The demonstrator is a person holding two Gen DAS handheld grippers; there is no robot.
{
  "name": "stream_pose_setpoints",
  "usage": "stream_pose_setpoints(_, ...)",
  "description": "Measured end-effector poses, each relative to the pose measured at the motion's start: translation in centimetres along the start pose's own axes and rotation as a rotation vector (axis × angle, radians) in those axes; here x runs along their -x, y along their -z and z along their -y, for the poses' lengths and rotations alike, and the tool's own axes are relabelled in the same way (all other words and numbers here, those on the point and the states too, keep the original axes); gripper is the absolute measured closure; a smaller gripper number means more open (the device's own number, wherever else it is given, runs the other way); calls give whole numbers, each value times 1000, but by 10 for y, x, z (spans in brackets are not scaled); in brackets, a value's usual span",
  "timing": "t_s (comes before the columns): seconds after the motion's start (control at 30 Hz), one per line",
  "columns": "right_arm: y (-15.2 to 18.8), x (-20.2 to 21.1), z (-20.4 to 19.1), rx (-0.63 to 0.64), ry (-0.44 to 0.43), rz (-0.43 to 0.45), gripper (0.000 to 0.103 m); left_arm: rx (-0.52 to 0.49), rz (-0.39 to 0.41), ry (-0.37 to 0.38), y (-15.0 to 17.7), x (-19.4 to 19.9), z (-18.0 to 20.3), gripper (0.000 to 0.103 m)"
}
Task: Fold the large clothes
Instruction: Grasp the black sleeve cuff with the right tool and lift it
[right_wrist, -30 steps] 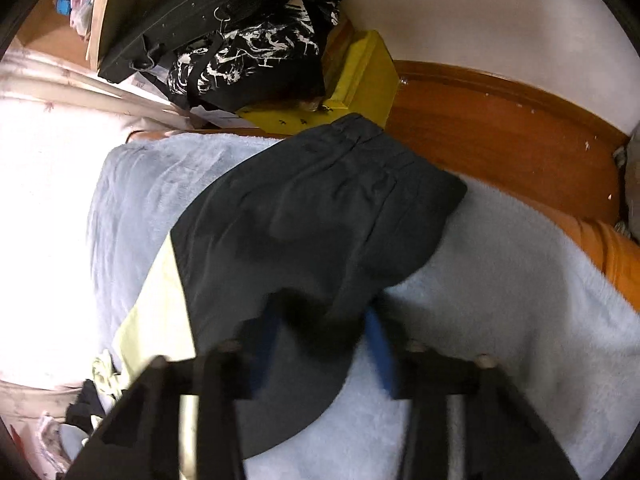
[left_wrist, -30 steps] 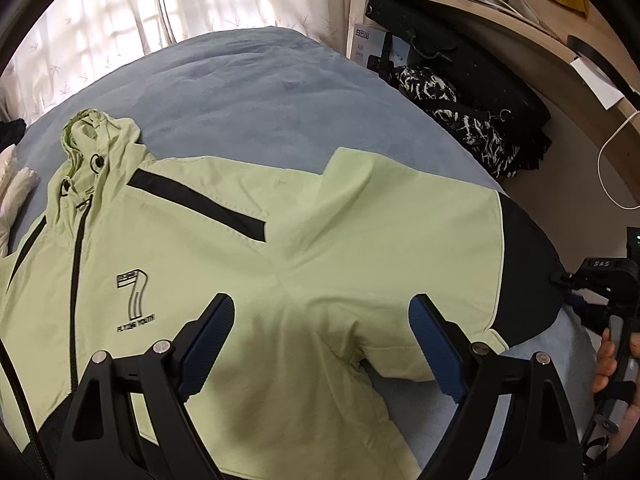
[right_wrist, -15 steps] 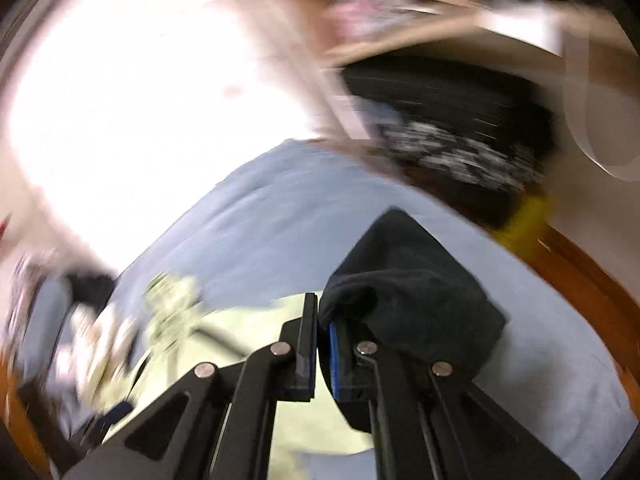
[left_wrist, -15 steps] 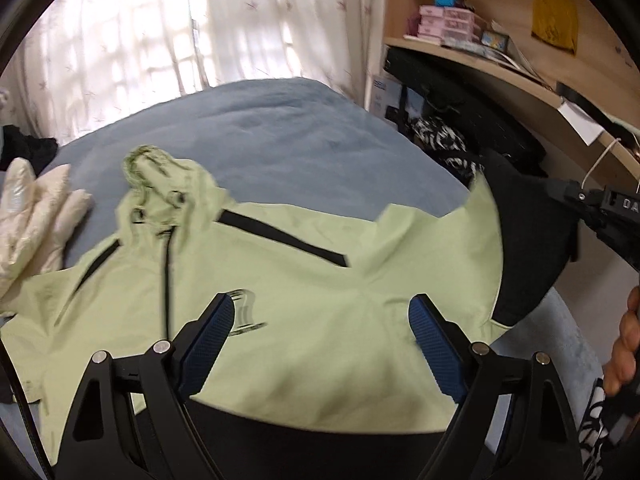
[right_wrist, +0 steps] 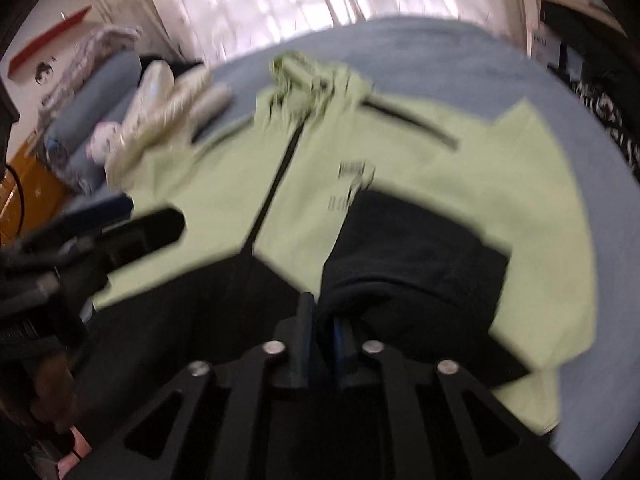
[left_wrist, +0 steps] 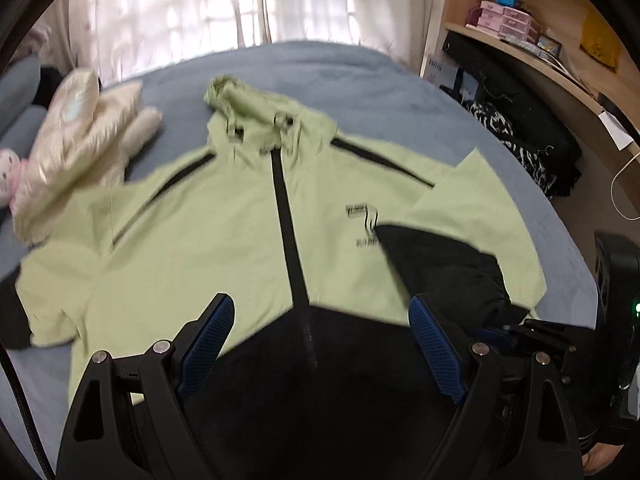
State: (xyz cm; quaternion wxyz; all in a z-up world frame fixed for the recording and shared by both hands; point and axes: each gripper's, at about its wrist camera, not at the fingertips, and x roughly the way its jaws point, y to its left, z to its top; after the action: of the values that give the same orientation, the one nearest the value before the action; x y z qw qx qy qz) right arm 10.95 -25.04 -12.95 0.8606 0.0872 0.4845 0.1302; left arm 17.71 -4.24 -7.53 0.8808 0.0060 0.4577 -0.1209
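A light green hooded jacket point(left_wrist: 224, 232) with a black zip, black hem and black cuffs lies face up on a blue bed point(left_wrist: 340, 68). It also shows in the right wrist view point(right_wrist: 400, 152). My left gripper point(left_wrist: 320, 336) is open and empty above the black hem. My right gripper point(right_wrist: 324, 320) is shut on the black cuff point(right_wrist: 408, 248) of the right sleeve, which lies folded over the jacket's chest. That cuff point(left_wrist: 444, 264) shows in the left wrist view too.
A cream padded garment point(left_wrist: 76, 136) lies on the bed at the left, beside the hood. Dark clothes point(left_wrist: 520, 136) are piled at the bed's right edge under wooden shelves point(left_wrist: 540, 40). Curtains point(left_wrist: 240, 4) hang behind the bed.
My right gripper closed on the black cuff, lifted it and swung it over the jacket's chest. My left gripper drew back toward the hem and stayed open.
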Motion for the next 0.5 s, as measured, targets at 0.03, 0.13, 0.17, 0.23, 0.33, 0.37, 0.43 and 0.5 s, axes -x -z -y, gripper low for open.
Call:
stream_pose_setpoints(0.03,7,3,1,-19,-10,-3,63,4,-10,10,3,-5,-1,15)
stream_pose_setpoints(0.13,16,21,15,-67,-33,30,55,-3,-20,49,13,-7,1,15)
stream_pose_setpoints(0.17,20,29,18,-84,-30,45,55,-15,-20,61,14,-8,4,15)
stream_pose_setpoints(0.23,23,43,26,-112,20,73,55,-63,-19,83,16,-9,21,15)
stream_pose_setpoints(0.33,30,59,35,-152,149,125,55,-157,-28,113,18,-13,51,15)
stream_pose_setpoints(0.37,33,65,40,-170,189,141,55,-194,-39,126,20,-16,63,15)
stream_pose_setpoints(0.43,39,77,51,-216,241,164,55,-261,-63,139,22,-22,87,15)
stream_pose_setpoints(0.5,47,85,62,-266,248,180,55,-337,-80,138,26,-31,110,15)
